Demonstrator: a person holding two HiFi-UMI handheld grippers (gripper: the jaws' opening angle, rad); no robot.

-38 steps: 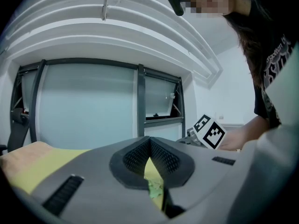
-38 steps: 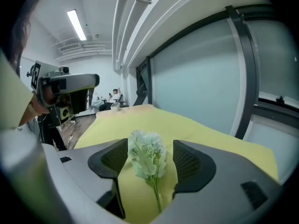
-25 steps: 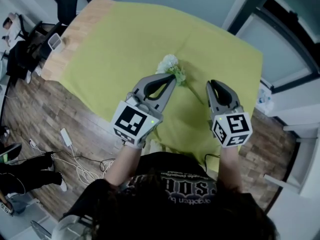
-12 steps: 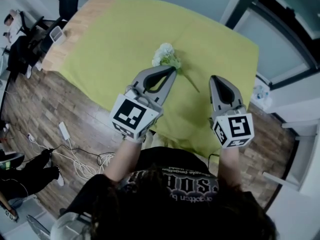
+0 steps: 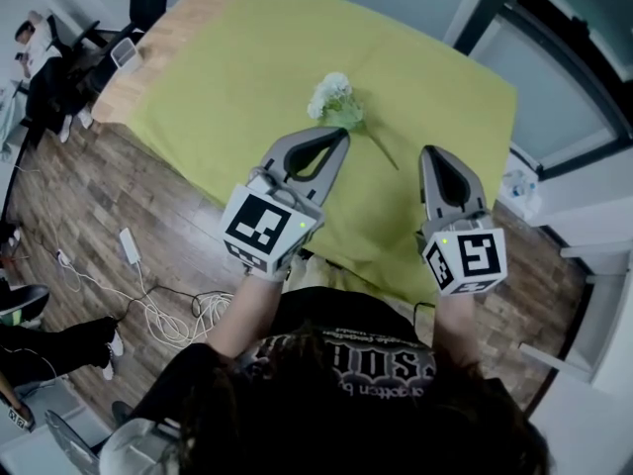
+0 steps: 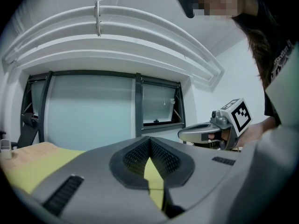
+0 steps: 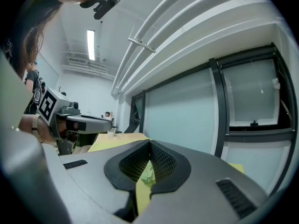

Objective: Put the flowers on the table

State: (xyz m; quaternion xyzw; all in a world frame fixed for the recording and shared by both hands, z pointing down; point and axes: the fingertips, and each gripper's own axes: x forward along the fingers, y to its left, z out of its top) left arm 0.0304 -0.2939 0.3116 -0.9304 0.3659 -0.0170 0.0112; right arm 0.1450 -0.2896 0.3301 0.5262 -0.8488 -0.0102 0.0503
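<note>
both grippers have drawn back from the flowers (image 5: 336, 102), lying on the green-covered table (image 5: 227, 77) just beyond the left gripper (image 5: 343, 137); it and the right gripper (image 5: 429, 153) are pressed together, empty, so placing looks done.

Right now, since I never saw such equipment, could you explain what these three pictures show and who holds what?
There is no robot: a person holds a tool in each hand. One picture comes from a camera on the person's head, looking down. The other two come from cameras riding on the tools, looking along their tongs. The left tongs and the right tongs are both shut and empty. A white flower lies on the green cloth over the table, just beyond the left tongs.
</note>
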